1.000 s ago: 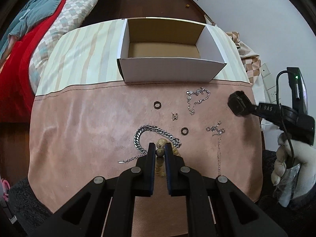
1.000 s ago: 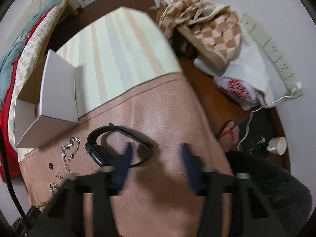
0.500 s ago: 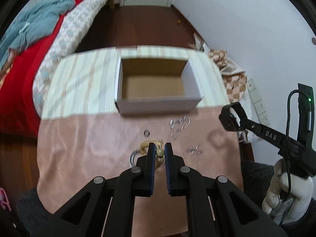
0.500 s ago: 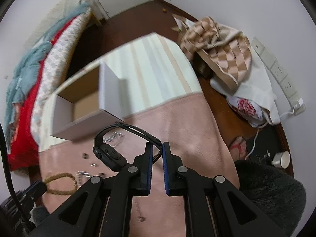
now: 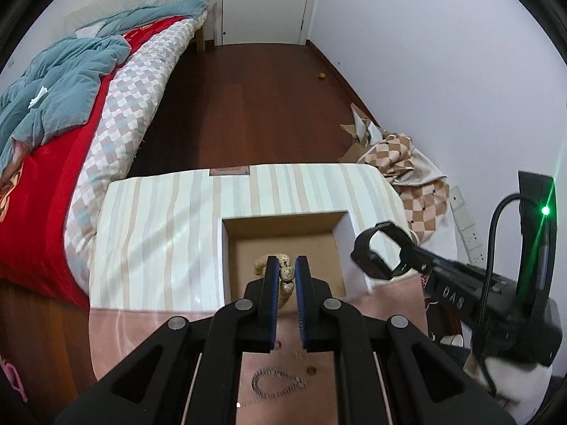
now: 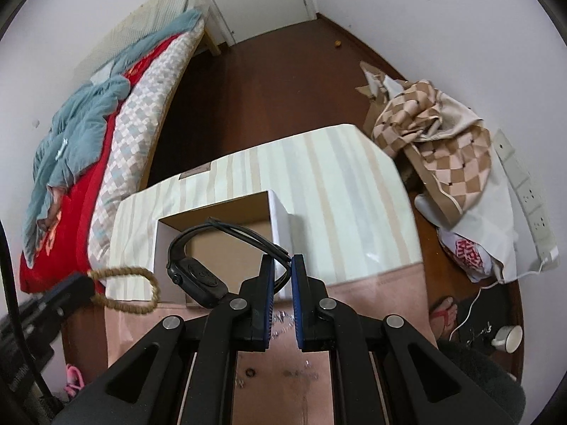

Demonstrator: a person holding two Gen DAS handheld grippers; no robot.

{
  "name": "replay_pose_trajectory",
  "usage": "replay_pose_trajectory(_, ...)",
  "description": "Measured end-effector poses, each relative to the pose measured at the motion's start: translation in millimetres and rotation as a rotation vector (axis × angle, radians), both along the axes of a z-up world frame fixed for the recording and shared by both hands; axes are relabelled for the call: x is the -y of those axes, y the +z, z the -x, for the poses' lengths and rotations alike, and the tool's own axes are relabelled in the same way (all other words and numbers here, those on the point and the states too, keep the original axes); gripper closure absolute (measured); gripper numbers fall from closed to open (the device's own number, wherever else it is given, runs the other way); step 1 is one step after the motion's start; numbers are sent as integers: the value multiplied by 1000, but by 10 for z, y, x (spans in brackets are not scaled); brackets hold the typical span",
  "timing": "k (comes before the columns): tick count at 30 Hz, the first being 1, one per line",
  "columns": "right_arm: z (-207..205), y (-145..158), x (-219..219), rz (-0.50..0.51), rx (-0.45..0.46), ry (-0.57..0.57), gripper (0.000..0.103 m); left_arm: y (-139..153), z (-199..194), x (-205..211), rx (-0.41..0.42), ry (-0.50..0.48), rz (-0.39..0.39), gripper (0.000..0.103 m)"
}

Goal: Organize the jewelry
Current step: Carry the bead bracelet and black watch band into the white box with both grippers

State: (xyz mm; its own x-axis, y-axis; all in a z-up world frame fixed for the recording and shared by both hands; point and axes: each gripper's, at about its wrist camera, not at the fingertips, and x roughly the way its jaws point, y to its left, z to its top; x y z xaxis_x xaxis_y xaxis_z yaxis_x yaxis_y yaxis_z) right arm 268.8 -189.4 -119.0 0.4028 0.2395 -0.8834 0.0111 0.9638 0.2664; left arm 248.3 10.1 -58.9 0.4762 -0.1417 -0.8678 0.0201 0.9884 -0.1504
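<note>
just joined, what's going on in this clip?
A person is sorting jewelry with two handheld grippers. The left gripper is shut on a beaded bracelet, held above the open cardboard box. The right gripper is shut on the strap of a black watch, also held over the box. A silver chain and small rings lie on the pink cloth.

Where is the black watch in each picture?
Left wrist view: the black watch is at the right, held up by the right gripper, just past the right wall of the cardboard box.
Right wrist view: the watch is left of centre, its strap pinched in the right gripper, in front of the box.
Shared landmark: the open cardboard box on the striped cloth.
</note>
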Motion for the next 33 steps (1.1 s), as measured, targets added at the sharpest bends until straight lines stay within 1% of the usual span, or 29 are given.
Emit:
replay_pose_trajectory(6, -331, -296, -229, 41, -63, 44, 93, -324, -375, -111, -83, 16, 38, 97)
replay_pose_trajectory(10, -458, -448, -353, 67, -83, 76, 93, -457, -524, -162, -129, 18, 85, 96)
replay_pose_trajectory(13, -535, -523, -454, 98, -95, 108, 93, -532, -597, -198, -175, 35, 96, 95)
replay_pose_trajectory(16, -587, -583, -502, 78, -122, 129, 90, -572, -625, -238, -205, 55, 121, 93)
replay_pose_trajectory(17, -597, -595, -500, 71, -134, 136, 87, -571, -623, -249, -209, 62, 120, 91)
replay_pose_trajectory(18, -596, -593, -493, 63, -136, 137, 79, -557, -613, -261, -205, 66, 121, 82)
replay_pose_trajectory(19, -585, -580, -473, 51, -134, 136, 72, -538, -607, -266, -196, 68, 118, 65)
replay_pose_trajectory(20, -573, -564, -471, 46, -130, 132, 61, -510, -590, -268, -186, 71, 104, 55)
replay_pose_trajectory(21, -546, -530, -456, 48, -120, 128, 55, -478, -569, -272, -174, 76, 95, 39)
replay_pose_trajectory(22, -529, -506, -455, 52, -114, 129, 54, -448, -550, -283, -159, 78, 96, 37)
replay_pose_trajectory(23, -497, -474, -447, 61, -105, 128, 54, -420, -529, -290, -149, 81, 81, 36)
replay_pose_trajectory(24, -474, -449, -443, 65, -101, 127, 53, -406, -520, -295, -145, 82, 60, 32)
replay_pose_trajectory(25, -460, -427, -449, 69, -98, 125, 50, -389, -490, -298, -136, 81, 38, 22)
replay_pose_trajectory(26, -434, -406, -440, 83, -92, 122, 42, -380, -455, -309, -125, 84, 16, 15)
replay_pose_trajectory(27, -388, -387, -436, 111, -81, 119, 32, -382, -414, -326, -116, 91, -5, 6)
replay_pose_trajectory(28, -350, -376, -436, 132, -72, 117, 27, -393, -378, -340, -111, 96, -18, 4)
replay_pose_trajectory(29, -320, -372, -425, 147, -67, 117, 19, -415, -332, -360, -108, 105, -35, 4)
replay_pose_trajectory(30, -275, -378, -426, 173, -64, 114, 14, -435, -297, -377, -105, 113, -52, 3)
replay_pose_trajectory(31, -237, -391, -428, 195, -64, 113, 13, -464, -246, -392, -98, 123, -72, 0)
replay_pose_trajectory(33, -184, -424, -413, 209, -70, 115, 11, -517, -159, -402, -84, 131, -99, 0)
